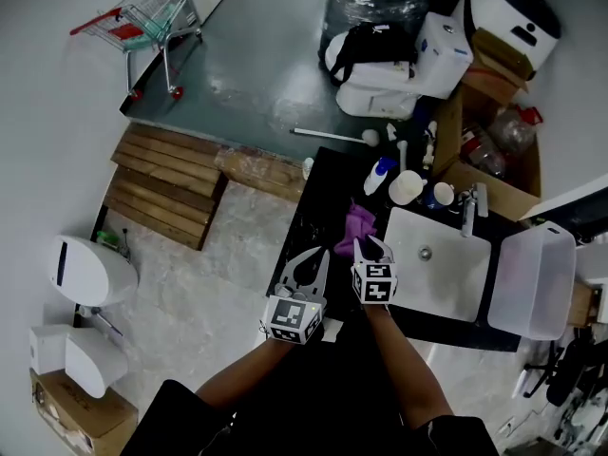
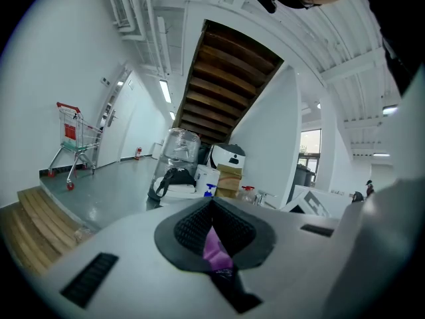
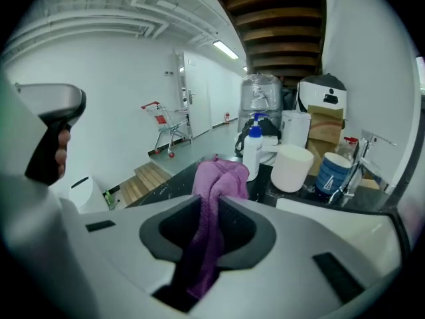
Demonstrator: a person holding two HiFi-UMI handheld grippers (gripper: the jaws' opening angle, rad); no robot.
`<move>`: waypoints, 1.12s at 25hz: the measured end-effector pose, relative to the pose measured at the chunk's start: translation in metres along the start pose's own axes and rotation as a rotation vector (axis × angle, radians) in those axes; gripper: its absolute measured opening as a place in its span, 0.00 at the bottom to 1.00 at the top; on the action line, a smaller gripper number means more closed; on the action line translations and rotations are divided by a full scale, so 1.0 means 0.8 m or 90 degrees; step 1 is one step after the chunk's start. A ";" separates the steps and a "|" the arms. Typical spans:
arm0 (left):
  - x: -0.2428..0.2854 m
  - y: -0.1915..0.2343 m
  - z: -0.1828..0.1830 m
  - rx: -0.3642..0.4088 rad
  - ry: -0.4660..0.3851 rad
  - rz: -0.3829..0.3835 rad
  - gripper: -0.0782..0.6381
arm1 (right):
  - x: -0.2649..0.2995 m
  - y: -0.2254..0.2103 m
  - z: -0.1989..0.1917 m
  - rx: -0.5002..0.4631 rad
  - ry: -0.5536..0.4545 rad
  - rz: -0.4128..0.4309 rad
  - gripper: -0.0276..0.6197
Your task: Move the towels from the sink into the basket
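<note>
A purple towel [image 1: 356, 224] hangs over the black counter [image 1: 318, 207], just left of the white sink [image 1: 446, 288]. My right gripper [image 1: 372, 245] is shut on it. In the right gripper view the cloth [image 3: 222, 178] runs between the pads and bunches up beyond the tips of the right gripper [image 3: 210, 199]. My left gripper [image 1: 318, 253] sits close beside it on the left, jaws together. A sliver of purple cloth [image 2: 214, 248] shows pinched between the pads of the left gripper [image 2: 212, 208]. The white basket [image 1: 532, 283] stands right of the sink.
Behind the sink stand a blue-capped bottle [image 1: 380, 174], a white cup [image 1: 407, 188], a blue mug [image 1: 439, 196] and the faucet [image 1: 470, 212]. Wooden steps [image 1: 166, 183] and a shopping cart [image 1: 142, 17] are on the floor to the left. Boxes crowd the far right corner.
</note>
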State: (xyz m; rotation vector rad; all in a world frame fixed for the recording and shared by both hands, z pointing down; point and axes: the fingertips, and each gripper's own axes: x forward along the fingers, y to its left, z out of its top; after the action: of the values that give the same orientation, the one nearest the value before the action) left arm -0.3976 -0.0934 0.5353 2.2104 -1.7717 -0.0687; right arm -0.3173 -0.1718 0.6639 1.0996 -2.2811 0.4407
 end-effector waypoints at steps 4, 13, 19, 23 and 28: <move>0.010 -0.033 -0.005 0.007 0.004 -0.040 0.12 | -0.038 -0.022 0.015 0.015 -0.036 -0.025 0.18; 0.031 -0.143 -0.022 0.039 0.016 -0.102 0.12 | -0.140 -0.094 0.017 0.058 -0.107 -0.061 0.18; 0.041 -0.237 -0.035 0.051 0.008 -0.125 0.12 | -0.212 -0.153 -0.007 0.086 -0.131 -0.083 0.18; 0.043 -0.296 -0.038 0.059 0.003 -0.135 0.12 | -0.265 -0.188 -0.023 0.093 -0.150 -0.097 0.18; 0.045 -0.380 -0.050 0.073 0.004 -0.157 0.12 | -0.327 -0.235 -0.043 0.098 -0.171 -0.109 0.18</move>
State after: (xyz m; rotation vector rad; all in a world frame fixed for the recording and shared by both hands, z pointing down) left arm -0.0928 -0.0623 0.4979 2.4977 -1.5268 -0.0140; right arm -0.0249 -0.1099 0.5390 1.4972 -2.3843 0.4284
